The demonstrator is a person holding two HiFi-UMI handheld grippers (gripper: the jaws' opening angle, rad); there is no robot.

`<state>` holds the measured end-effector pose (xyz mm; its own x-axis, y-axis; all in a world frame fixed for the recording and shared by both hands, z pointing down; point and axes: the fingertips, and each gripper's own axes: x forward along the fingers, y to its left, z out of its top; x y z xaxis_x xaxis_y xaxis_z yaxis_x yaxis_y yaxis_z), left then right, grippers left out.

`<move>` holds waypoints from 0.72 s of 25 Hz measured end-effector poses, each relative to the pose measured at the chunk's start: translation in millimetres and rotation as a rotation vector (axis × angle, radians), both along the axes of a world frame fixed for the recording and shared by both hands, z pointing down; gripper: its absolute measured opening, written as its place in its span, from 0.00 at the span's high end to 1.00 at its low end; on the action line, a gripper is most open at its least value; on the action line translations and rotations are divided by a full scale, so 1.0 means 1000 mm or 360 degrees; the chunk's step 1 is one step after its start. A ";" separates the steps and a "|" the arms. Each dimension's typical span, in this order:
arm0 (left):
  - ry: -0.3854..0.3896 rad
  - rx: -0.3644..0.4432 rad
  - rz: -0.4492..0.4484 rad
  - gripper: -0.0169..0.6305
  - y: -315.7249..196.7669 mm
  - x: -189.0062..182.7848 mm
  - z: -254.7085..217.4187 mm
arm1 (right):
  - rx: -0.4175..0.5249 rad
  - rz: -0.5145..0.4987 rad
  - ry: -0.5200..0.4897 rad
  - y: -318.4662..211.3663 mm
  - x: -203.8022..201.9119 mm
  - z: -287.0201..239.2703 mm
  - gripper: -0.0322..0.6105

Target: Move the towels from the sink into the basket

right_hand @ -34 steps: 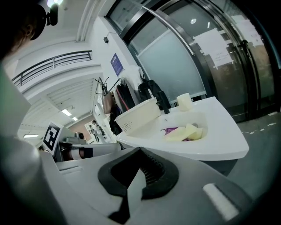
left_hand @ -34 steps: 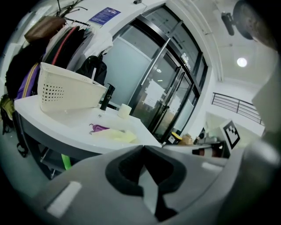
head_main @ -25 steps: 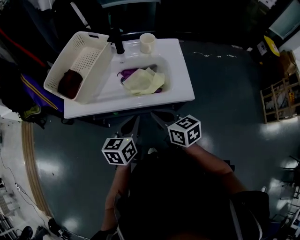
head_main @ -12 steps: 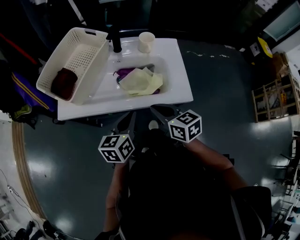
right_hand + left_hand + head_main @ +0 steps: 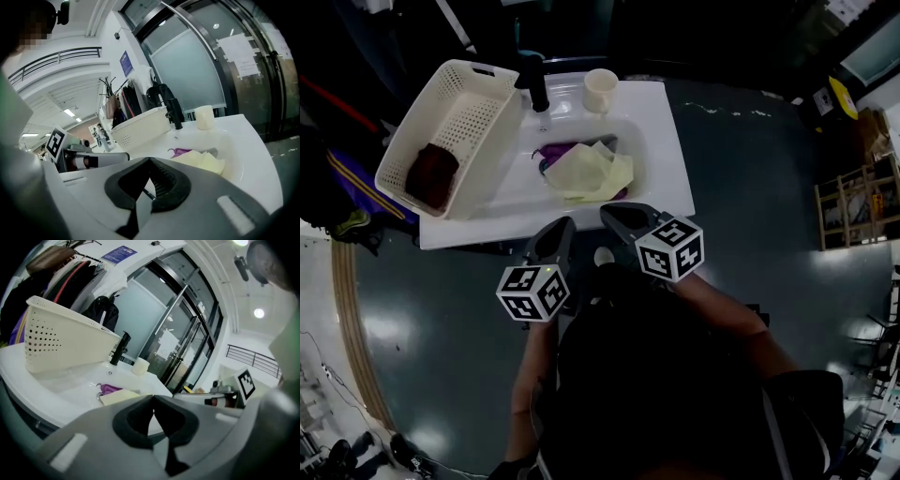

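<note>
A pale yellow cloth towel point(image 5: 586, 173) lies rumpled in the bowl of a white, glossy rectangular sink point(image 5: 670, 164). Its long axis runs side to side across the bowl and its loose folded corners point toward the sink's right rim. A purple towel point(image 5: 555, 150) shows from under the yellow towel's edge on the tap side as a thin strip lying along the same line. A matt black tap point(image 5: 534, 84) stands at the back of the sink, with a cream round cup point(image 5: 600, 89) just right of it on the rim. On the sink's left side sits a cream plastic basket point(image 5: 455, 131), oblong with perforated walls, its long axis running from the sink's back to its front. A dark red towel point(image 5: 431, 175) lies bunched in the basket's near end. At the sink's front edge, the left gripper point(image 5: 561, 230) and the right gripper point(image 5: 617, 214), both grey with dark ribbed pads, point toward the bowl, clear of the towels. Each gripper's own view shows its jaws pressed together at the tips with nothing between them. Each carries a cube with black-and-white square markers.
</note>
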<state>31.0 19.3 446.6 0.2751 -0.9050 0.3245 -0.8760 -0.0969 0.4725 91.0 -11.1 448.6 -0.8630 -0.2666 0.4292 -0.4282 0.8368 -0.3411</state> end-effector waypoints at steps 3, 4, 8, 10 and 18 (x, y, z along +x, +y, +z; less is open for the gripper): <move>-0.0008 -0.0021 -0.0009 0.97 -0.012 -0.004 0.003 | 0.0003 -0.0022 0.0001 -0.010 -0.004 0.003 0.96; -0.0005 -0.0022 -0.0011 0.97 -0.015 -0.004 0.003 | -0.0001 -0.0024 0.0004 -0.014 -0.003 0.004 0.96; -0.0023 -0.0041 -0.0003 0.97 -0.028 -0.004 0.004 | -0.0013 -0.0023 -0.0004 -0.032 -0.003 0.005 0.96; -0.0028 -0.0049 -0.0006 0.97 -0.035 -0.005 0.004 | -0.0017 -0.0026 -0.0007 -0.039 -0.003 0.005 0.96; -0.0046 -0.0066 0.0004 0.97 -0.064 -0.006 0.004 | -0.0017 -0.0031 0.0007 -0.069 -0.005 0.010 0.96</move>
